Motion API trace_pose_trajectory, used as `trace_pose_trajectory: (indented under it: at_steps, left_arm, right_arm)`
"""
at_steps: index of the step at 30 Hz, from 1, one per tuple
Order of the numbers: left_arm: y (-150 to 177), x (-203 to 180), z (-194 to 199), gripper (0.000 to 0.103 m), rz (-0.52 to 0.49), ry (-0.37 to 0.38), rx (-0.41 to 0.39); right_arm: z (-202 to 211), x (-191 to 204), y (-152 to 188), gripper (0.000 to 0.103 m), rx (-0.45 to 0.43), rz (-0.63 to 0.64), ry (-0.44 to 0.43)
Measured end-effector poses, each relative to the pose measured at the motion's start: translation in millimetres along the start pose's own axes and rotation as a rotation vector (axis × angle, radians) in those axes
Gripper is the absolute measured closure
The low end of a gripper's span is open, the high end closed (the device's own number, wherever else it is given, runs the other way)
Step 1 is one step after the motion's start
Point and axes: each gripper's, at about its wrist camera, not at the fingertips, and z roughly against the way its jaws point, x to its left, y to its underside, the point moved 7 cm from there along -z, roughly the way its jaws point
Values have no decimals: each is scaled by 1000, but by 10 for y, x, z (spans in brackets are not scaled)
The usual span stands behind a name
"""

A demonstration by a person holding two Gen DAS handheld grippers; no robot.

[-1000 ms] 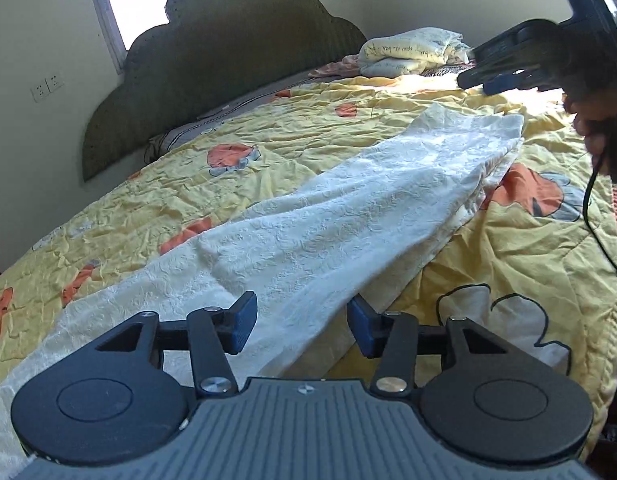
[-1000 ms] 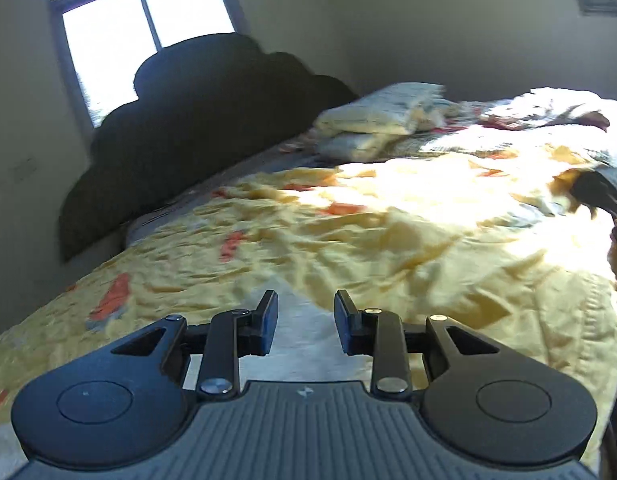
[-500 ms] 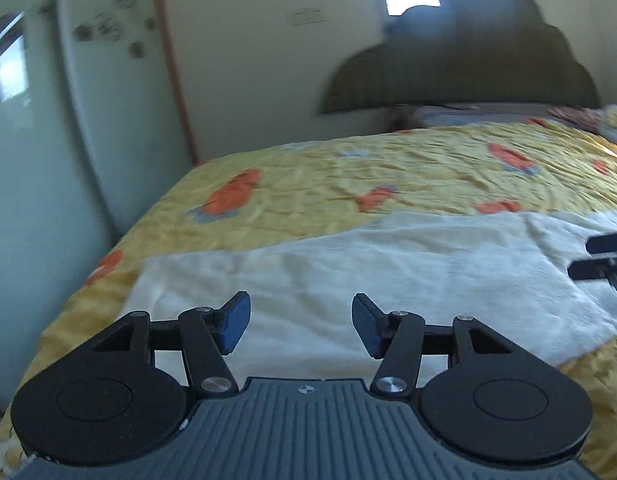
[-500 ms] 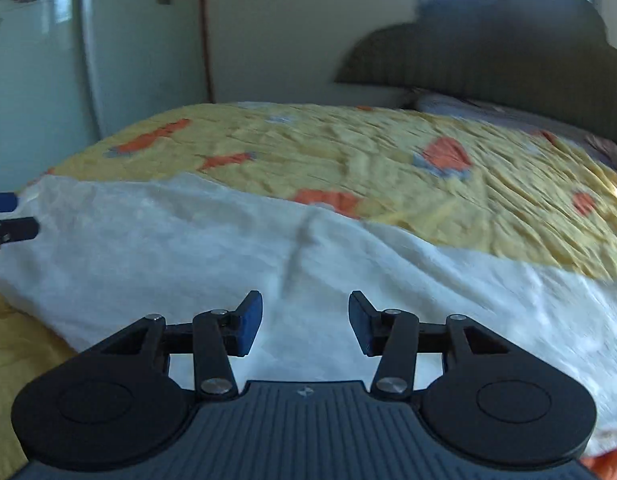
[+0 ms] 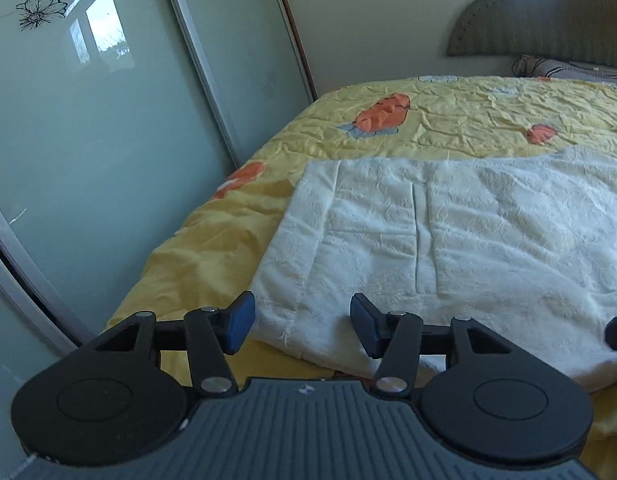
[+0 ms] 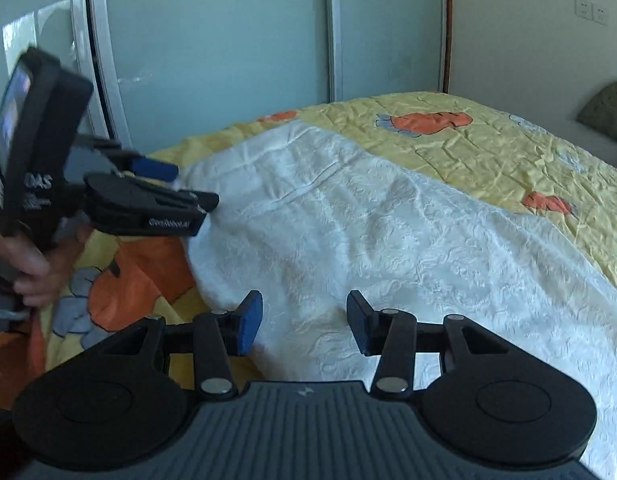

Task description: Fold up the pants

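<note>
A bed fills most of both views, covered by a crumpled yellow quilt [image 5: 468, 116] printed with orange and grey shapes. Along its far side runs a wardrobe [image 5: 88, 128] with frosted, pale green sliding doors in light metal frames; black flower outlines [image 5: 40, 12] mark the top of the panels, and a bright window is reflected in the glass. Beside the wardrobe is a cream wall [image 5: 368, 20] carrying white sockets [image 6: 592, 12]. A dark padded headboard [image 5: 548, 20] stands against that wall, with a patterned pillow [image 5: 564, 68] at its foot. Daylight falls softly across the quilt.
</note>
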Motion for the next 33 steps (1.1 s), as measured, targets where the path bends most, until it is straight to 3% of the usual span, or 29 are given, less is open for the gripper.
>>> trace_pose_trajectory:
  at_steps: [5,9,12,14,17,20,21,24,28,30,33]
  left_arm:
    - [-259,-335,255,43,-9,107,-89]
    - [-363,-930,400,42,-56,288,-111]
    - [-322,-1471,467,40,-121,416,-91]
    - [-269,-1749,531,40,-163,418,-89]
    - [-263,-2169,707,40,-248,446,-140]
    - [-308,-2540,867,39,-281,533,-167]
    - [-308,-2657,913,38,-294,561,-175]
    - [-242,-2918,978,38,-348,582,-185]
    - [-168,-3078,1064,38,-373,598,-200]
    - [-178,-3147,1090,38,-369,613,-201]
    - [-156,-3265,1136,38,-384,646,-201]
  right_arm:
    - [636,-555,225,57,-69,-121,234]
    - [1198,-1169,549,53,-95,-304,443]
    - [1414,-1575,964,41,4,-433,553]
    - [1484,-1678,1228,42,75,-473,553]
    - [1806,-1718,1346,42,-15,-500,565]
    - [2175,-1992,1456,38,-100,-586,690]
    - [2266,-2085,1526,31,-106,-617,715]
    - [2489,-2342,1840,30,-61,-710,803]
    - [3162,-2365,2047,30,-295,-840,898]
    - [3411,-2476,2248,30,-346,-967,924]
    - [3538,-2602,2530,28,-391,-1136,879]
